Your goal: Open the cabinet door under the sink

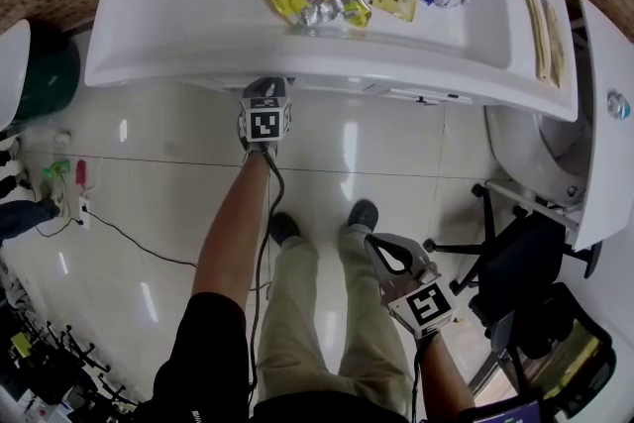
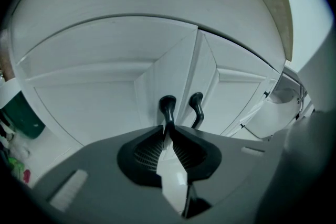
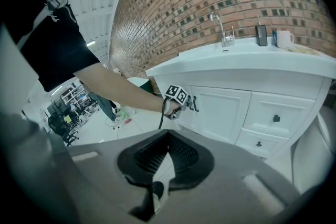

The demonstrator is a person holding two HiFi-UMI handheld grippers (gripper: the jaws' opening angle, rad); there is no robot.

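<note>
Head view: left arm (image 1: pixel 230 231) outstretched forward

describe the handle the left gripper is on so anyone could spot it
Start at the white sink cabinet. Two dark curved handles sit together where its doors meet. It is the left handle, pinched by the left gripper; the right handle is free.

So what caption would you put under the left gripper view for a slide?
The left gripper closed on the left-hand black handle of a white cabinet door, its twin handle just beside.
</note>
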